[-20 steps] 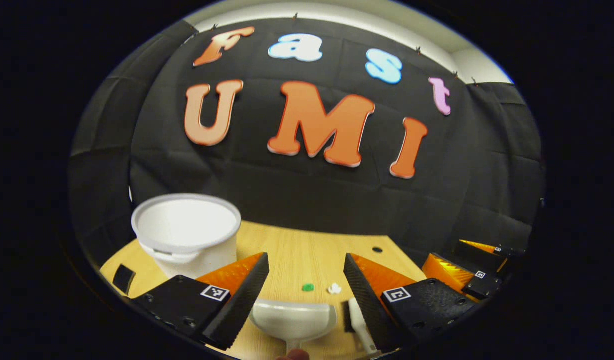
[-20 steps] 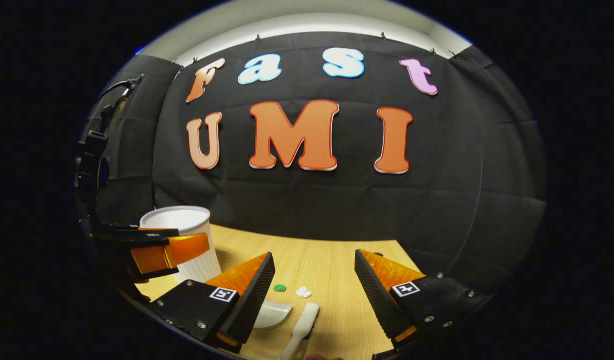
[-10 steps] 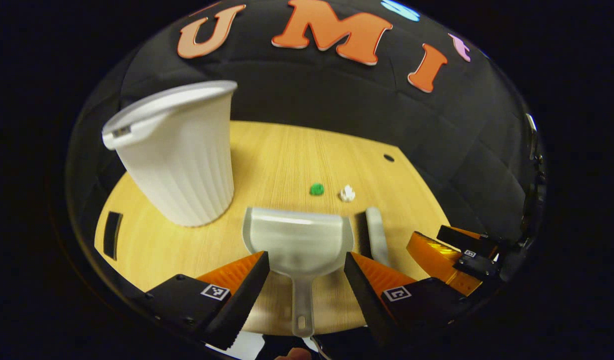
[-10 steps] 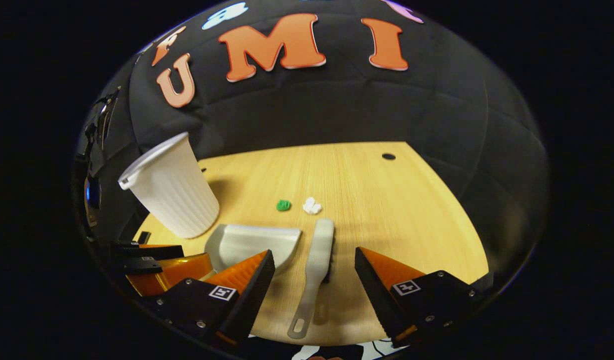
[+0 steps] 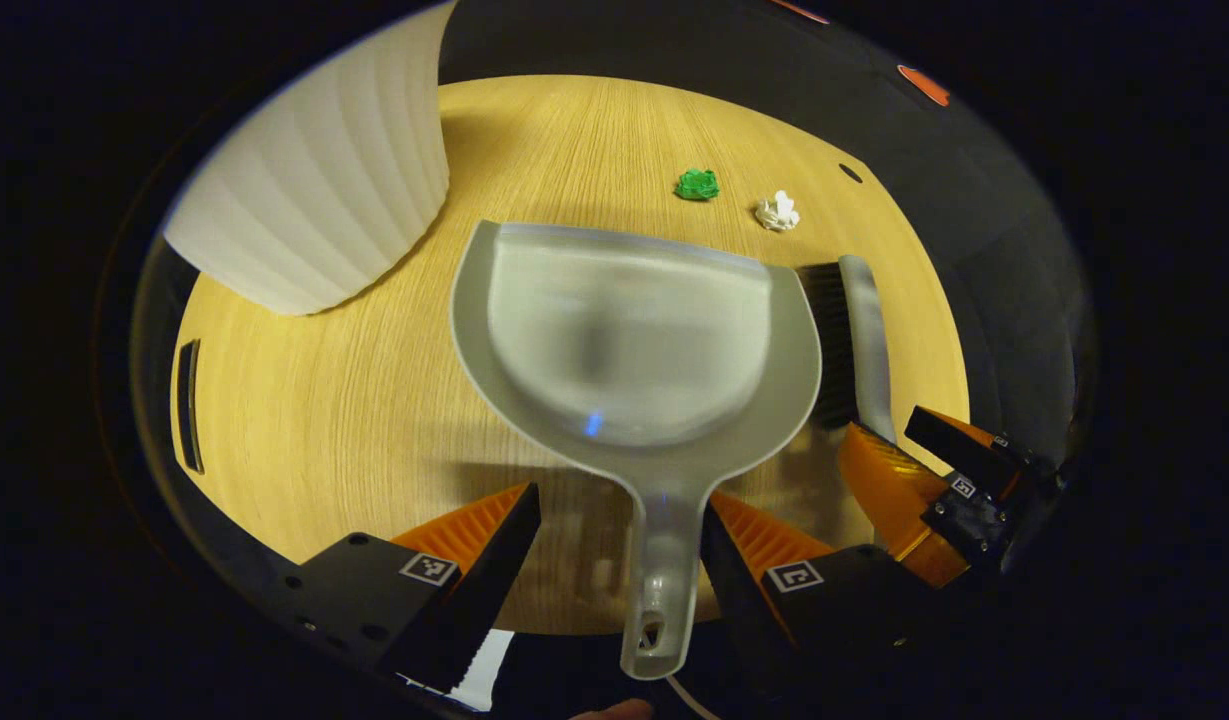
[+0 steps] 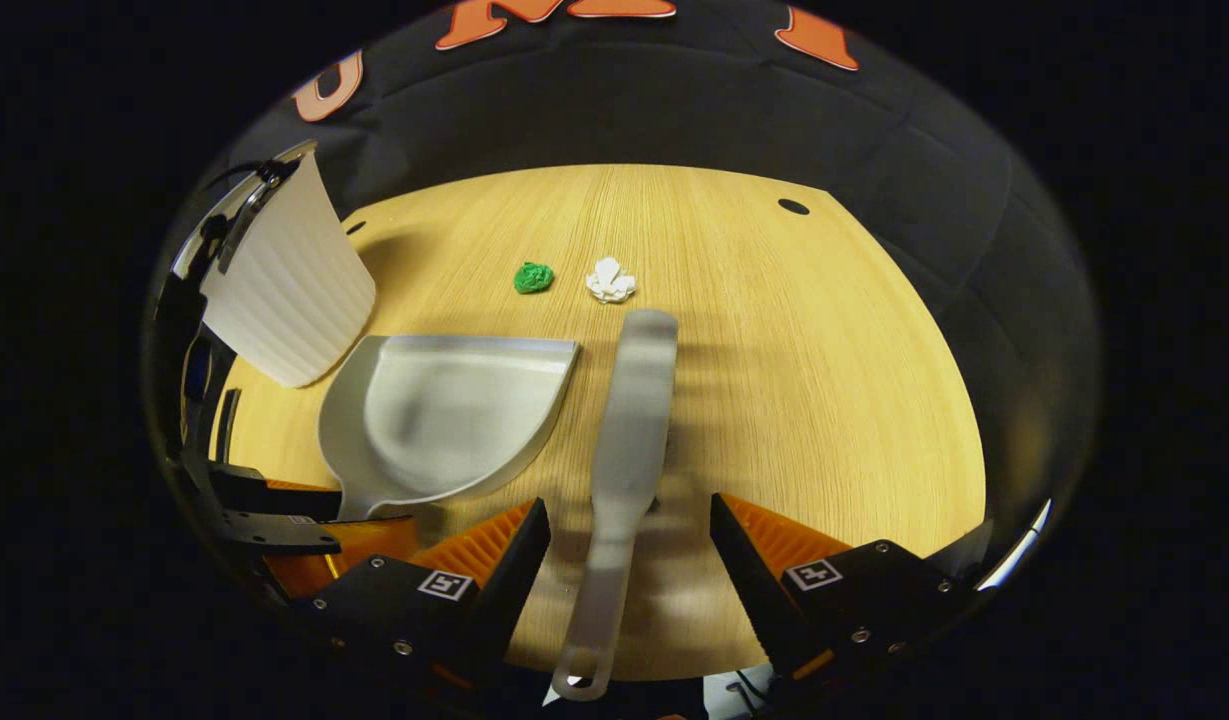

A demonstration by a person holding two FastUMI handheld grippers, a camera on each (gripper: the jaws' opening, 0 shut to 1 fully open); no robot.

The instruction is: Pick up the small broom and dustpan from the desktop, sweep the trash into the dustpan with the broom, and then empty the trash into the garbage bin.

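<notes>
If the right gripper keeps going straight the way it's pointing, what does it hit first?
Most likely the broom: its handle lies between the open fingers of the right gripper, running straight ahead on the desktop. Height above it is unclear.

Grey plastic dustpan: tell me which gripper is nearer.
Left. The left gripper straddles the grey plastic dustpan's handle, open; the right gripper straddles the broom beside it.

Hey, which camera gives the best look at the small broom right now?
The right gripper view: the broom lies whole, from head to handle loop, between the open right gripper. The left gripper view shows its head and bristles beside the dustpan, its handle hidden behind the right gripper.
</notes>
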